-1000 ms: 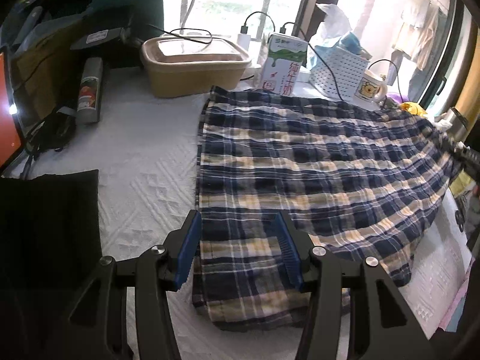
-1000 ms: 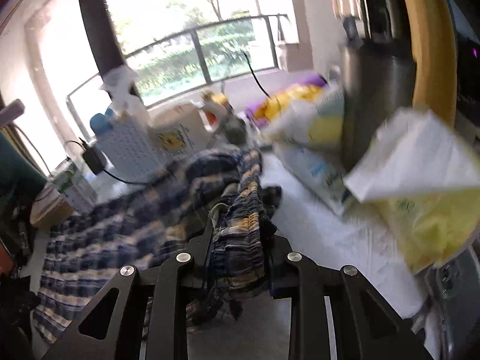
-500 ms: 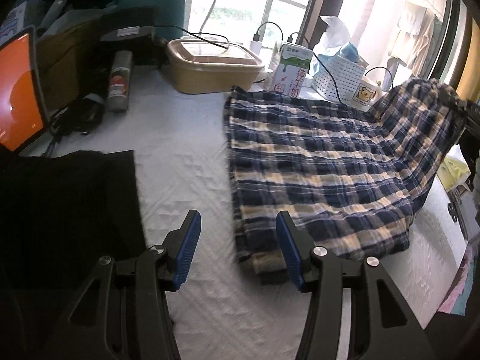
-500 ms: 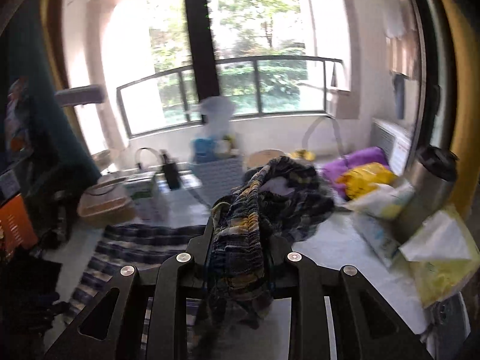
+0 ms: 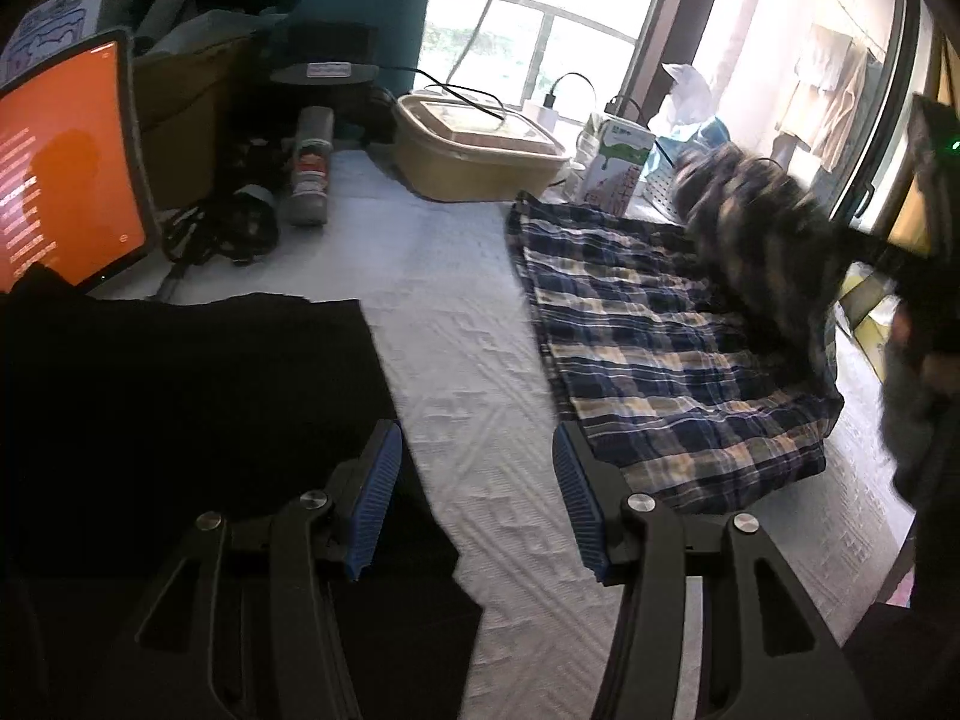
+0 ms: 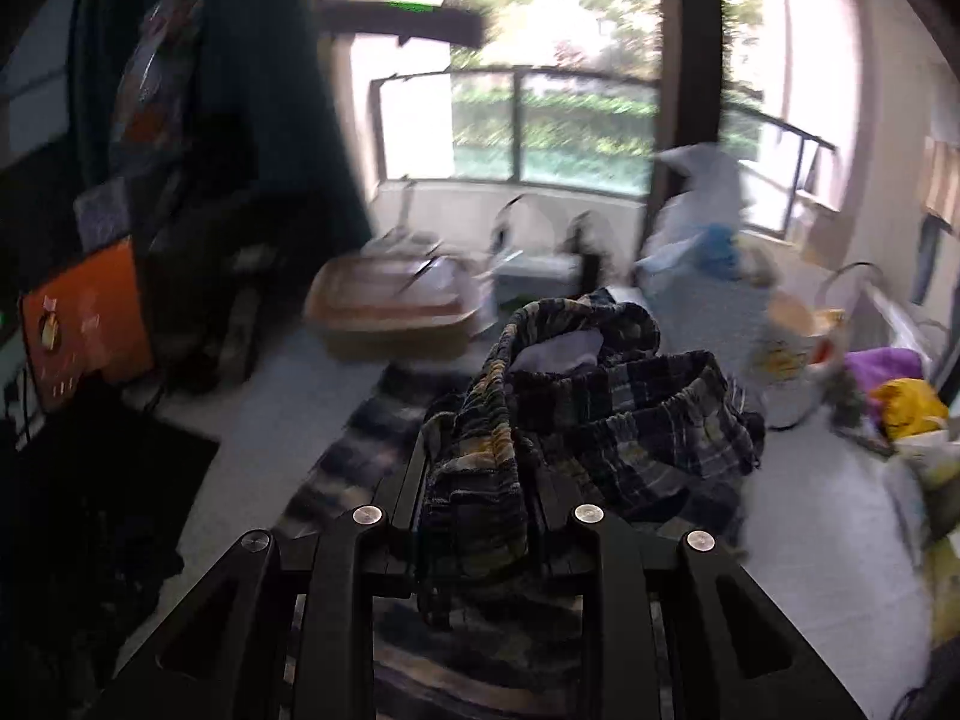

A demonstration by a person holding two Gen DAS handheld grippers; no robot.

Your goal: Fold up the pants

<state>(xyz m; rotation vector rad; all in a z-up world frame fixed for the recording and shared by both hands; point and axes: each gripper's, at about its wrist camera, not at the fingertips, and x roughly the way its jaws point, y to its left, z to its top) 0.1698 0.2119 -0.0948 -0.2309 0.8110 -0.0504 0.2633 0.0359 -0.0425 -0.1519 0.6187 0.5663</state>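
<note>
The white-covered tabletop [image 5: 456, 324] is carrying the plaid pants [image 5: 678, 348], lying toward its right side. The right tongs [image 6: 474, 480] are clenching the pants' bunched waistband, lifted over the rest. The left tongs [image 5: 471, 498] are hovering released above bare cloth.

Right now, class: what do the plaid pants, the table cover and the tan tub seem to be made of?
Pants: thin woven cloth, matte; it drapes and bunches, probably cotton.
Table cover: white textile, probably quilted; an embossed pattern shows.
Tub: smooth tan plastic by its look, with a lid.
</note>
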